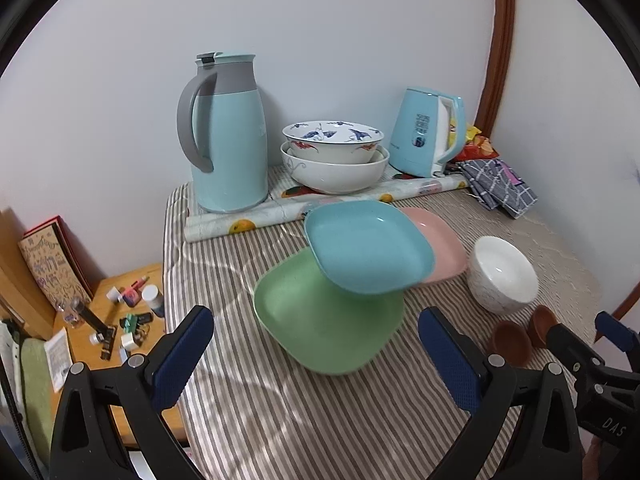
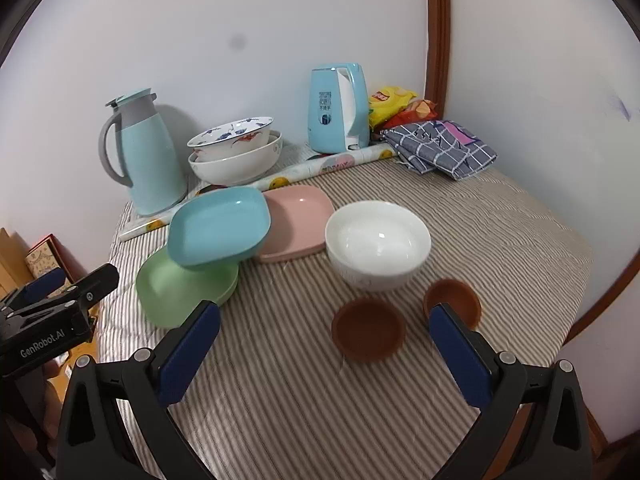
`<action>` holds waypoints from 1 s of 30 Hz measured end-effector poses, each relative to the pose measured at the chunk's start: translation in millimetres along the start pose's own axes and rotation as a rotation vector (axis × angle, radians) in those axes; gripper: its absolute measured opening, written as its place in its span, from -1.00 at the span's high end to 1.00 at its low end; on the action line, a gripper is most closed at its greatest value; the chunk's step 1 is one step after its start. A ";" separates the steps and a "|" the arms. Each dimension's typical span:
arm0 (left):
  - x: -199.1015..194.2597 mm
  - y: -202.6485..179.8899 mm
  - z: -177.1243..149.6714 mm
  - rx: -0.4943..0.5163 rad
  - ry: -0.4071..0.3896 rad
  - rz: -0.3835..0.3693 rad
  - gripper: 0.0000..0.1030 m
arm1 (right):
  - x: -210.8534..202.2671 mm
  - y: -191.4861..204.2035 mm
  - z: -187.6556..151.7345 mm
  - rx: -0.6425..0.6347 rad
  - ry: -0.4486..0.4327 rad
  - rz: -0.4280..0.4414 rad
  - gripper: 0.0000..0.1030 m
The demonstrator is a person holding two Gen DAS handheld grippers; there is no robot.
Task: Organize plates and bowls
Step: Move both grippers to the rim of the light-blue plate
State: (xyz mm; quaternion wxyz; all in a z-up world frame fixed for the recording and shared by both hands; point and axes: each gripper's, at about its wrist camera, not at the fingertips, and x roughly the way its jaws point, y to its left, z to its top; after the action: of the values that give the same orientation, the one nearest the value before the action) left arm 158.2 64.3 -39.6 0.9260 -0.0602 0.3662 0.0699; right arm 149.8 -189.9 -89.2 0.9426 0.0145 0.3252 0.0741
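A blue square plate [image 1: 368, 246] [image 2: 218, 226] rests tilted across a green plate [image 1: 320, 324] [image 2: 180, 290] and a pink plate [image 1: 444, 248] [image 2: 300, 220] on the striped table. A white bowl [image 1: 502, 274] [image 2: 378, 244] stands to the right, with two small brown dishes [image 1: 512, 342] [image 2: 368, 328] [image 2: 452, 300] in front of it. Two patterned bowls [image 1: 334, 158] [image 2: 236, 152] are stacked at the back. My left gripper [image 1: 316, 344] is open and empty just before the green plate. My right gripper [image 2: 324, 338] is open and empty near the brown dishes.
A blue thermos jug [image 1: 230, 136] [image 2: 140, 156], a blue kettle [image 1: 426, 132] [image 2: 338, 108], a rolled patterned mat [image 1: 304, 210], a folded checked cloth [image 2: 440, 148] and snack bags [image 2: 394, 106] line the back wall. A low wooden stand with small bottles [image 1: 132, 304] is left of the table.
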 end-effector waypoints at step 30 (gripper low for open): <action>117.9 1.6 42.8 0.006 0.117 0.005 -0.50 | 131.4 50.1 65.3 -0.147 0.115 0.135 0.04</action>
State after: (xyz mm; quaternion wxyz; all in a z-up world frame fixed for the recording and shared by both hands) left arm 271.7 82.9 -89.6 0.9029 -0.0604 0.4203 0.0676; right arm 285.6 -119.4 -114.2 0.9138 -0.0369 0.3707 0.1617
